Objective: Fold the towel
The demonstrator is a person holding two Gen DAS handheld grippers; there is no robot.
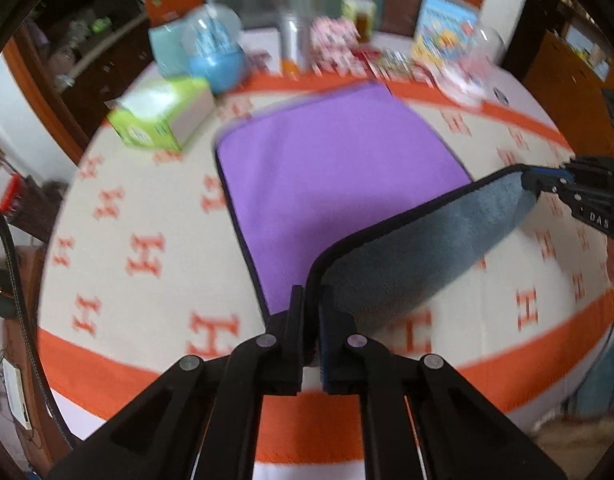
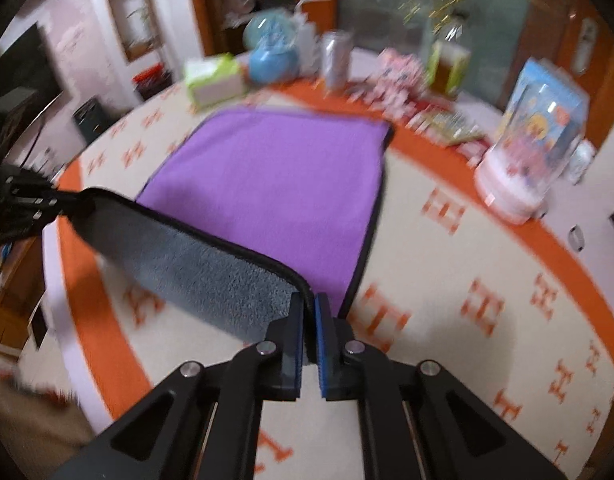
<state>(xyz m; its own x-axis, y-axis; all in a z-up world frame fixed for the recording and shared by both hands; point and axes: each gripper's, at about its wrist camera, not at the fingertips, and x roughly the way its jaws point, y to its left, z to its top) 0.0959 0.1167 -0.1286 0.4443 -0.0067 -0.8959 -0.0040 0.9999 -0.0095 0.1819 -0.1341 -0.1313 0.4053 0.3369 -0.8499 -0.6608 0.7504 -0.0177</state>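
Observation:
A towel, purple on top [image 1: 331,176] and grey underneath, with a dark hem, lies on a cream and orange cloth. Its near edge is lifted off the cloth, showing the grey side [image 1: 423,248]. My left gripper [image 1: 312,300] is shut on the near left corner. My right gripper [image 2: 310,304] is shut on the near right corner; it also shows in the left wrist view [image 1: 547,182]. In the right wrist view the purple face [image 2: 275,184] lies flat beyond, the grey flap [image 2: 195,264] stretches left to the left gripper [image 2: 63,202].
A green tissue box [image 1: 163,118] and a blue globe toy [image 1: 217,54] stand at the far left. A can [image 2: 336,62], packets, a bottle and a colourful box [image 2: 547,116] with a clear dome toy [image 2: 523,168] line the far and right side of the table.

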